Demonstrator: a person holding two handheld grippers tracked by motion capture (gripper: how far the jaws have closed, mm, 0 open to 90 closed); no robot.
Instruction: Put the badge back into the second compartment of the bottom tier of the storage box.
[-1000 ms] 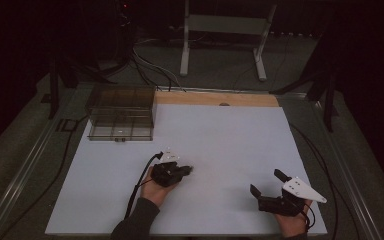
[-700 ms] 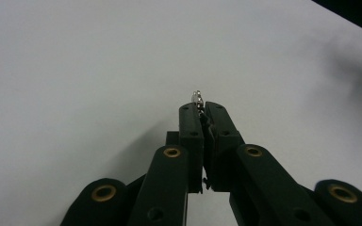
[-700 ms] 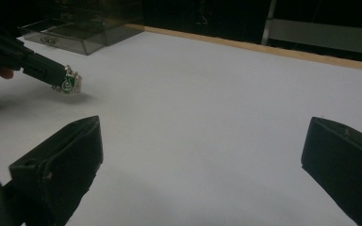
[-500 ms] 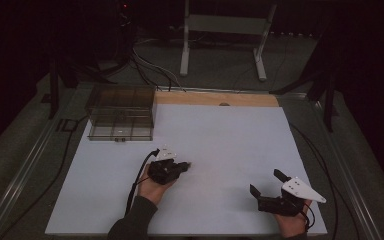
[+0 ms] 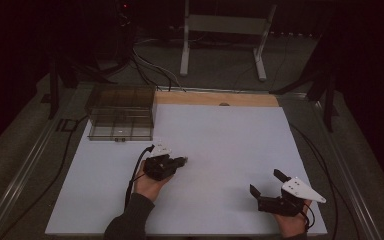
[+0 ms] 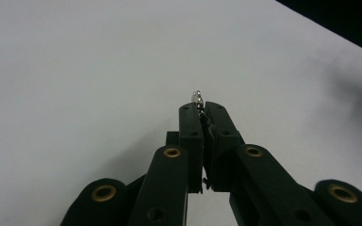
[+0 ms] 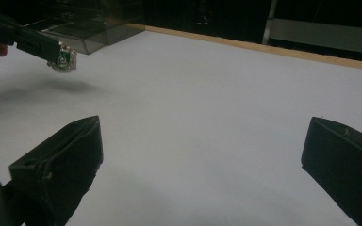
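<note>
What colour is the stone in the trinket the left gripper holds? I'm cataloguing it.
Green, set in silvery metal; clearest in the right gripper view.

the left gripper (image 5: 182, 161) sits slightly farther left and nearer the clear box (image 5: 121, 119) than a second ago.

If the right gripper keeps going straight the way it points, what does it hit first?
Probably nothing: the right gripper, open, faces bare white sheet. The left gripper with its ornament sits off-line; depth is unclear.

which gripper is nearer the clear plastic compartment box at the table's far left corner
Left. The left gripper, shut on a small silver trinket, sits just in front of the clear plastic compartment box; the right gripper is open, far across at the near right.
</note>
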